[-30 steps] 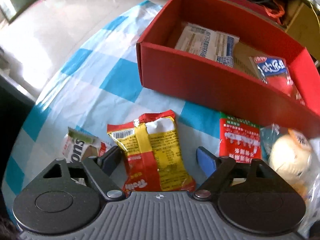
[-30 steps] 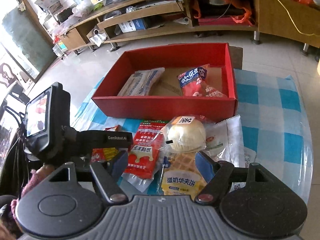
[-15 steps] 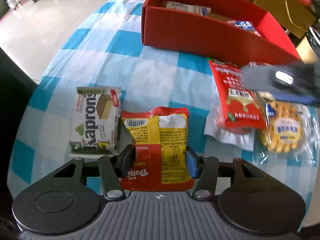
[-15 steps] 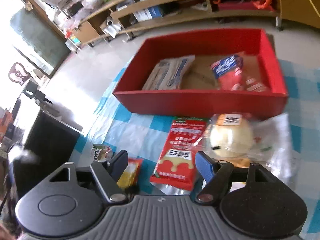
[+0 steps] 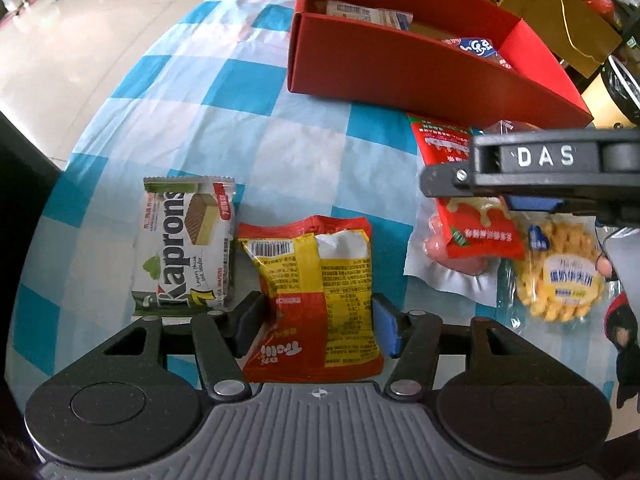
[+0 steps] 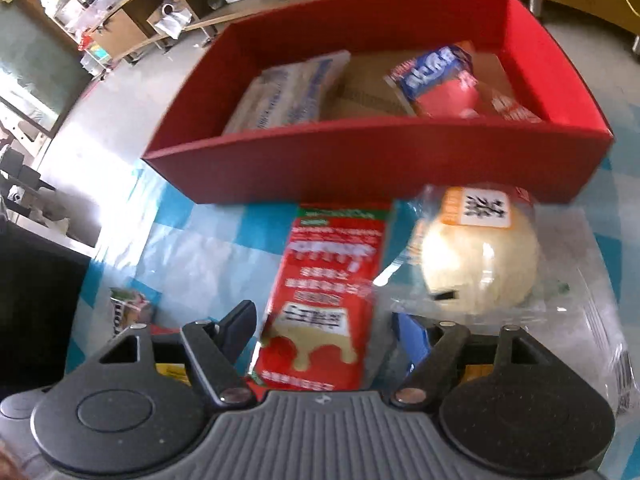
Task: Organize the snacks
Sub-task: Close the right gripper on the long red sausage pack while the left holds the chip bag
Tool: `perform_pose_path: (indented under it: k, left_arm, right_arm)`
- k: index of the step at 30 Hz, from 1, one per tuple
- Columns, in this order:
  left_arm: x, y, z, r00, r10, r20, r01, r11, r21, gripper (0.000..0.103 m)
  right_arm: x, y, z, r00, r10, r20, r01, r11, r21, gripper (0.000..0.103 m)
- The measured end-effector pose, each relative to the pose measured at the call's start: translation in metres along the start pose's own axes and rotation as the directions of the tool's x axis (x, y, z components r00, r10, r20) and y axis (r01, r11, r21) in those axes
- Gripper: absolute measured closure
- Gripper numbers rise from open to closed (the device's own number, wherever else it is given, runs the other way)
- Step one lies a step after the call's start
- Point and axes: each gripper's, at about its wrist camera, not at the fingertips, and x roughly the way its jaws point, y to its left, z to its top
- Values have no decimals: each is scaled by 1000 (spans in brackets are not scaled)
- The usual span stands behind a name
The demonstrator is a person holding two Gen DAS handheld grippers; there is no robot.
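A red box (image 5: 424, 76) stands at the back of the checked table and holds a white packet (image 6: 288, 92) and a blue-red packet (image 6: 444, 80). My left gripper (image 5: 318, 320) is shut on a red-and-yellow snack bag (image 5: 320, 280), its pads pressing both sides of it. A Kaprons wafer pack (image 5: 184, 244) lies to its left. My right gripper (image 6: 326, 332) is open, its fingers on either side of a red sausage pack (image 6: 324, 292). In the left wrist view it hovers over that pack (image 5: 476, 232). A wrapped bun (image 6: 480, 256) lies to the right.
A yellow waffle pack (image 5: 560, 280) lies at the right of the blue-and-white checked cloth (image 5: 224, 120). The table edge curves along the left, with tiled floor (image 5: 60, 40) beyond. Wooden shelves (image 6: 168, 4) stand behind the box.
My left gripper has closed onto the red-and-yellow bag. My right gripper has come down and forward over the red sausage pack, with its fingers now on either side of it.
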Motion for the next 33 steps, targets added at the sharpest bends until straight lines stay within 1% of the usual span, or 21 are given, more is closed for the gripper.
perform_pose_path:
  k: [2, 4, 6, 7, 8, 9, 10, 13, 19, 23, 27, 33]
  left_arm:
    - [1, -1, -1, 1000, 5, 3, -5, 1000, 3, 37]
    - [1, -3, -2, 1000, 15, 6, -15, 1000, 11, 37]
    - [1, -4, -2, 1000, 25, 7, -26, 999, 24, 37]
    - [1, -4, -2, 1000, 27, 7, -27, 999, 27, 37]
    - [1, -4, -2, 1000, 25, 7, -25, 999, 27, 37]
    - [1, -3, -2, 1000, 21, 3, -21, 999, 24, 37]
    - [1, -2, -2, 1000, 19, 2, -19, 1000, 22, 37]
    - [-1, -3, -3, 1000, 18, 1, -18, 999, 29, 37]
    - [-2, -2, -3, 1000, 4, 0, -4, 1000, 23, 37]
    - [-5, -3, -1, 1000, -8, 0, 8, 1000, 6, 39]
    - [-9, -13, 1, 1000, -5, 17, 5, 1000, 22, 42]
    - [-9, -21, 1, 1000, -3, 22, 2, 999, 40, 42]
  right_arm:
    - [2, 8, 1, 1000, -3, -2, 3, 1000, -22, 30]
    - [11, 16, 0, 999, -45, 14, 46, 996, -72, 30]
    - [18, 21, -4, 994, -100, 39, 105, 985, -138, 31]
    - [18, 25, -5, 992, -117, 44, 122, 978, -166, 36]
    - [16, 25, -7, 990, -132, 52, 139, 973, -184, 45]
    - [13, 19, -8, 991, -120, 50, 127, 976, -176, 48]
    - [10, 12, -8, 994, -98, 40, 103, 983, -154, 53]
    - [-3, -6, -15, 999, -46, 15, 47, 994, -101, 57]
    - [-25, -15, -39, 1000, -6, 14, 8, 995, -99, 57]
    - [-42, -20, -43, 999, 18, 41, -14, 996, -92, 58]
    - [-56, -20, -47, 997, 46, 56, -40, 994, -98, 58]
    - [-66, -21, -52, 996, 63, 70, -54, 992, -112, 58]
